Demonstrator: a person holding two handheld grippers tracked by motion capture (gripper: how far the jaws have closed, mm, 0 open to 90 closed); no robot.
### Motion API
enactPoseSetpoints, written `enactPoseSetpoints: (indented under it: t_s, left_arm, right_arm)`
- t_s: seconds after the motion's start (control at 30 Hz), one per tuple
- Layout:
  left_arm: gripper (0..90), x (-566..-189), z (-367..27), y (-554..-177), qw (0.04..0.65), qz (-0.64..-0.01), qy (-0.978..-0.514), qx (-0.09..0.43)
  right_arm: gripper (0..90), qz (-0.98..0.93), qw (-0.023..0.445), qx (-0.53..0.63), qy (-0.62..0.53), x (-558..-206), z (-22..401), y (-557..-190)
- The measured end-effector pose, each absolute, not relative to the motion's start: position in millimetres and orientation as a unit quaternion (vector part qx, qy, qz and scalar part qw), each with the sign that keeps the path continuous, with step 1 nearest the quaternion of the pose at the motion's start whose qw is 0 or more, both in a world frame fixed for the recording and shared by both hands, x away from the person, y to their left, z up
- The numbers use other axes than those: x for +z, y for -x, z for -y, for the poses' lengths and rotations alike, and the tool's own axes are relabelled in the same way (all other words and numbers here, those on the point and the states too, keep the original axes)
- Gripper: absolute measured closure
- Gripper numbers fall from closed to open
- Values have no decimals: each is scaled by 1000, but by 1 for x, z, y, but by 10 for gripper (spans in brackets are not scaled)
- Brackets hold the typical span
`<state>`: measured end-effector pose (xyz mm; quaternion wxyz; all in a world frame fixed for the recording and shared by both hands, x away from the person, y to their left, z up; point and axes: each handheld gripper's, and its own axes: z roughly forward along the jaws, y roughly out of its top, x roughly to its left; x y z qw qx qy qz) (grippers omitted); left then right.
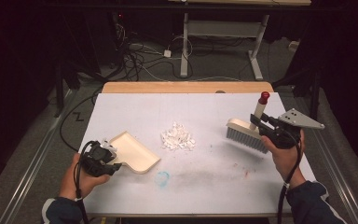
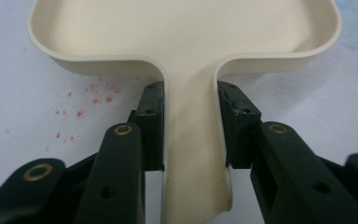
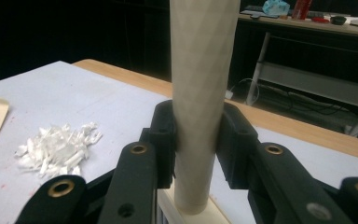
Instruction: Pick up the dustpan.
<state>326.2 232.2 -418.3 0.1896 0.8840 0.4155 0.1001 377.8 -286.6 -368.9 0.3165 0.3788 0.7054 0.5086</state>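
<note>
A cream dustpan (image 1: 135,151) lies at the table's left, its open side toward the middle. My left gripper (image 1: 106,161) is shut on the dustpan (image 2: 186,42) by its handle, black pads (image 2: 151,121) pressed on both sides. A pile of white paper scraps (image 1: 177,138) sits mid-table. To its right a cream brush with grey bristles (image 1: 246,135) and a red-tipped handle hangs above the table. My right gripper (image 1: 257,122) is shut on the brush handle (image 3: 200,93), which stands upright between the jaws. The white scraps (image 3: 56,149) lie at the left in the right gripper view.
The white table top (image 1: 135,109) has a wooden strip (image 1: 186,87) along its far edge. A blue smudge (image 1: 162,178) and faint red specks (image 1: 242,170) mark the near part. Beyond stand a desk frame (image 1: 223,32) and floor cables (image 1: 140,56).
</note>
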Motion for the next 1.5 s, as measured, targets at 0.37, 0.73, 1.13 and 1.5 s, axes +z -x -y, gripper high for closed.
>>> enactPoseSetpoints:
  t_s: [0.37,0.73,1.13,1.5]
  left_arm:
    - [637,-421,-228,-336,188,-389,-898,77]
    - [636,-418,-224,-342,182,-381,-904,72]
    - [636,-417,-215,-346,179,-366,-911,66]
    - [635,-417,-213,-343,178,-361,-914,58]
  right_arm:
    - [709,-702,313,509,-387,-367,252,-424]
    - [709,-697,299,515,-399,-367,231,-453]
    - [709,-693,291,519,-407,-370,210,-457]
    - [709,-713,293,506,-387,-372,187,-457]
